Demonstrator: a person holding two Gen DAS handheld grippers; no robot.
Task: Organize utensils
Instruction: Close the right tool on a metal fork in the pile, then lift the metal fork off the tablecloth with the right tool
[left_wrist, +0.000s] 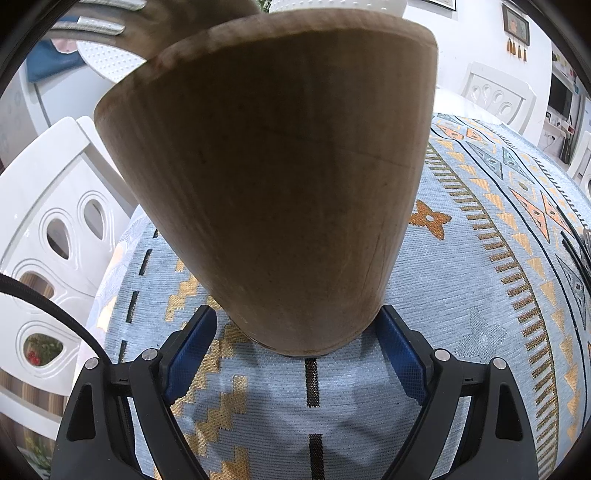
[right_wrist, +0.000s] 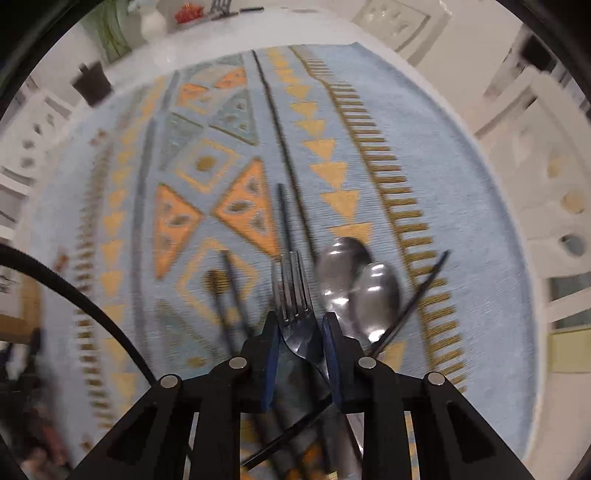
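Note:
In the left wrist view a tall brown wooden utensil holder fills the middle, standing on the patterned blue cloth. My left gripper has its blue pads on both sides of the holder's base and is shut on it. In the right wrist view my right gripper is shut on a steel fork whose tines point forward. Two steel spoons lie on the cloth just right of the fork. Thin black utensil handles lie around them. The view is motion-blurred.
White chairs stand round the table's left and far sides. A white perforated object and another gripper's wooden-looking part sit behind the holder. A black cable crosses the lower left of the right wrist view. A dark pot stands far left.

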